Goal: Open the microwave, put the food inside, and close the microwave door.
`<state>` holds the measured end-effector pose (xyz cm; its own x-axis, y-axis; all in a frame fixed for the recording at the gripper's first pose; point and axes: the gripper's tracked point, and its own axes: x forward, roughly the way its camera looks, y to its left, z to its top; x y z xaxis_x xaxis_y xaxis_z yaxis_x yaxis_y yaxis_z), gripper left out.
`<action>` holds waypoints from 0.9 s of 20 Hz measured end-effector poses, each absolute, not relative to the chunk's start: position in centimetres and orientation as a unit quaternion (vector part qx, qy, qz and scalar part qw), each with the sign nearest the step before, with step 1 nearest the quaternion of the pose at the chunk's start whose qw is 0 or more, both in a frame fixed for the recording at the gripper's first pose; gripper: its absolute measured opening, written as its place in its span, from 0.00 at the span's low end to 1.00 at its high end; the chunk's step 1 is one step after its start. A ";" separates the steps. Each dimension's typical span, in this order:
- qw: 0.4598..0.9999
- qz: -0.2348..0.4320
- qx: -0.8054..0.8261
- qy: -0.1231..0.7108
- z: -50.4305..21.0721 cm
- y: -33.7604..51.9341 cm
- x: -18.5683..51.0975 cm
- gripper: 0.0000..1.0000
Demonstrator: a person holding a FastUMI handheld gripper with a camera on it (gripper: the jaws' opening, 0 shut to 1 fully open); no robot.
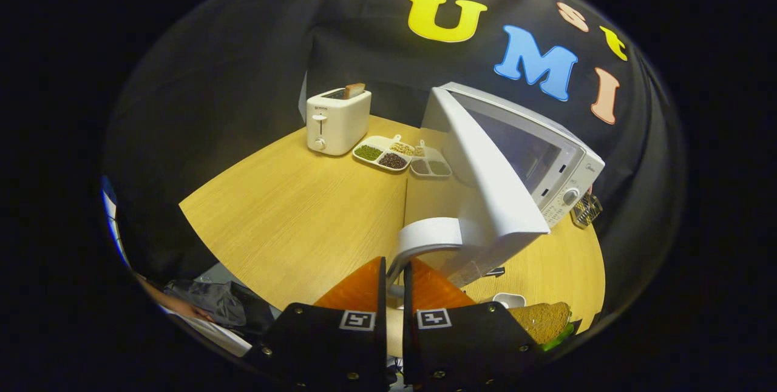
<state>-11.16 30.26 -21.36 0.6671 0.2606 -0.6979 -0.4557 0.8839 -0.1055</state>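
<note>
Microwave [546, 161], right of centre on wooden surface [291, 216], door [485, 179] part-open, its handle [425, 237] clamped between fingers of hand-held gripper [394, 283]; sandwich [543, 319] at lower right beside them; step: opening; next: swing door wider, release, fetch sandwich.

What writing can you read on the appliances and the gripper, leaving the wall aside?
Toaster: a small mark on its front, too small to read.
Microwave: a mark above the dial, too blurred to read.
Gripper, jaws shut on the door handle: square markers, no words.
</note>
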 end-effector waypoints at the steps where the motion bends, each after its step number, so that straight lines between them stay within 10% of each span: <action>1: 0.900 0.212 -0.127 0.359 -21.1 30.8 -11.7 0.12; 6: 0.874 0.353 -0.042 0.331 -17.2 35.9 -15.1 0.28; 11: 0.847 0.448 0.018 0.285 -12.0 36.2 -16.5 0.99; 18: 0.830 0.491 0.091 0.249 -4.4 30.8 -15.2 1.00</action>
